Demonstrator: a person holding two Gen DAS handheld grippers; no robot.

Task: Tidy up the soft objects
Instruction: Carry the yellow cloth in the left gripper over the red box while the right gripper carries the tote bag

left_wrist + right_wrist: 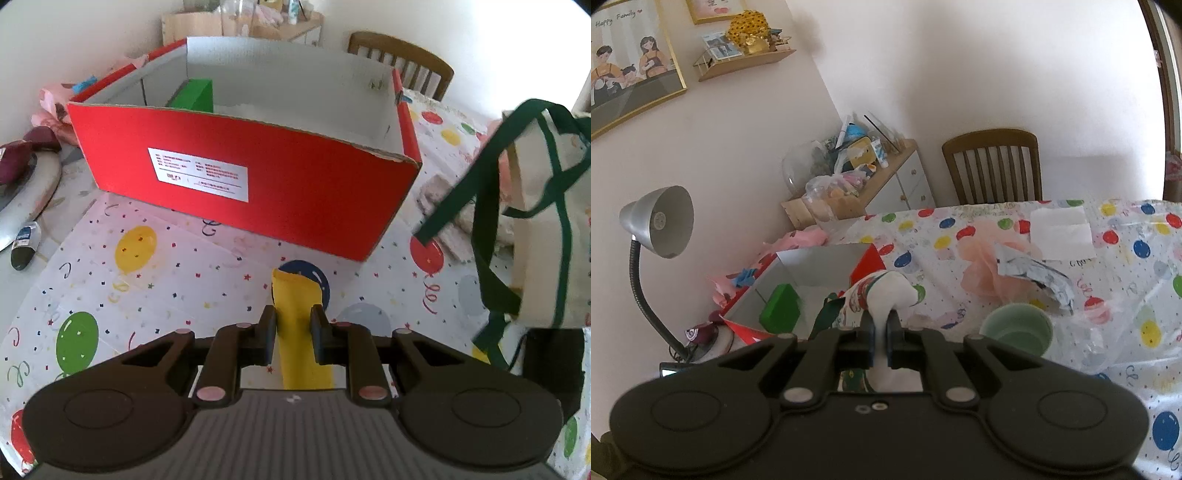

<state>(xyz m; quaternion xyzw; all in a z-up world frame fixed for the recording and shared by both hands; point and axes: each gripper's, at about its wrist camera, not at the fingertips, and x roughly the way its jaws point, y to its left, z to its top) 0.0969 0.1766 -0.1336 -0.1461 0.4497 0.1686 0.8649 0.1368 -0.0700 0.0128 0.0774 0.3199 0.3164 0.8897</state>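
At lower centre of the left wrist view, a yellow strip of soft material (301, 332) runs lengthwise between the fingers of the left gripper (294, 334); the fingers are drawn in against its two sides, pinching it, and its free end lies on the surface beyond the fingertips. Lower centre of the right wrist view shows the right gripper (881, 332) pressed together on a white fold of a cloth bag (886, 291), which bulges above the fingertips with printed fabric and green straps to its left. The same bag (546, 206) hangs at the right edge of the left wrist view, cream with dark green straps (484, 221), raised off the surface.

Behind the yellow strip stands an open red cardboard box (243, 177) with a white label on its near wall and a green block (195, 94) inside, against the far left corner. The surface carries a balloon-print tablecloth (147, 288).

Right wrist view, middle right: a pink mesh puff (982, 269), a crumpled printed wrapper (1038, 277) partly over it, a pale green cup (1015, 328) near the gripper, and a white sheet (1060, 232) farther back. A silver gooseneck lamp (661, 221) stands at left. A wooden chair (993, 166) sits at the far edge, a cluttered cabinet (871, 173) stands in the corner, and framed pictures (624, 62) and a shelf (746, 59) hang on the wall at upper left.
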